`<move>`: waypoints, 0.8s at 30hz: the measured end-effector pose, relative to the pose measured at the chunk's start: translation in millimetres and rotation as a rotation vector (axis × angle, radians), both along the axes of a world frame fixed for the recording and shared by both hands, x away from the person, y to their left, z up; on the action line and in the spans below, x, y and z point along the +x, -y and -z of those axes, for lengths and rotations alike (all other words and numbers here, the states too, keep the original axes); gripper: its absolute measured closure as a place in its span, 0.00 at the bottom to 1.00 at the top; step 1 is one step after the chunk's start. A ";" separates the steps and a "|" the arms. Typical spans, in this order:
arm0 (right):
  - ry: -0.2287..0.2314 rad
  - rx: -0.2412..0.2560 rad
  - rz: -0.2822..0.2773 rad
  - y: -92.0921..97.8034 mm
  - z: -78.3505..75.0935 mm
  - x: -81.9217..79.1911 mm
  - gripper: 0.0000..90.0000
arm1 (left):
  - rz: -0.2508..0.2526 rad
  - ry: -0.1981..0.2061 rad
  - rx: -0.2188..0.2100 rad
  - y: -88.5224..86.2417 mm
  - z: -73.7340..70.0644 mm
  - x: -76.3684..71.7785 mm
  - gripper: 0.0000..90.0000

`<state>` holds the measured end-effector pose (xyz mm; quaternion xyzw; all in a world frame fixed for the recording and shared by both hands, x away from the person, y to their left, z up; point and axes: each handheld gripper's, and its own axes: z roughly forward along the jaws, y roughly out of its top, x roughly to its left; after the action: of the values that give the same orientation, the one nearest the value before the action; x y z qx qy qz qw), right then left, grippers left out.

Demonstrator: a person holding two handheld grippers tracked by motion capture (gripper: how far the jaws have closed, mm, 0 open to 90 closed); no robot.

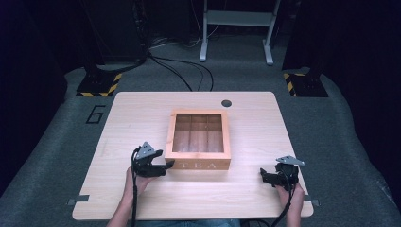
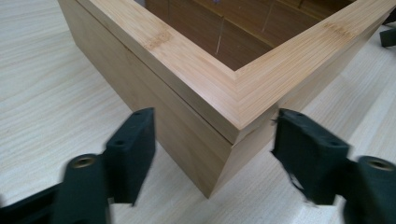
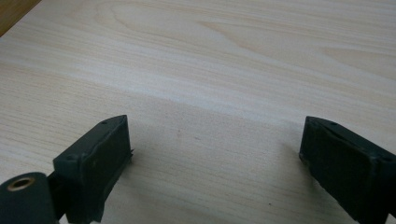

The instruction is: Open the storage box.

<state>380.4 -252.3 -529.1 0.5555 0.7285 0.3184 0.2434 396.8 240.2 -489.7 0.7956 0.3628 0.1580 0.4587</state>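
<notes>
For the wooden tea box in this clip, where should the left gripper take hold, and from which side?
Probably at the near-left corner of the tea box, coming in low from the person's side. The left gripper is open with its jaws already either side of that corner; the flat walls meeting there give each jaw a face to press.

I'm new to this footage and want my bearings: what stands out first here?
A wooden tea box with a glass lid and "TEA" on its front sits mid-table. The left gripper is open at the box's front-left corner, jaws either side of that corner. The right gripper, also open, is over bare tabletop, well apart from the box.
</notes>
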 end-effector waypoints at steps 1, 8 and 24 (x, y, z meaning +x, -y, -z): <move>0.000 0.000 0.000 0.0 0.0 0.0 0.09 | 0.008 0.002 -0.004 0.3 0.1 0.0 0.37; -0.001 0.001 0.001 0.0 -0.1 -0.1 0.09 | 0.027 0.010 -0.003 2.2 -0.5 -1.9 0.45; -0.001 0.001 -0.001 0.1 -0.1 0.1 0.09 | 0.038 0.040 0.032 1.2 -3.3 -4.7 0.51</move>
<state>380.5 -252.4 -529.1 0.5553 0.7288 0.3187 0.2427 392.1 239.1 -486.3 0.8062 0.3359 0.1711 0.4560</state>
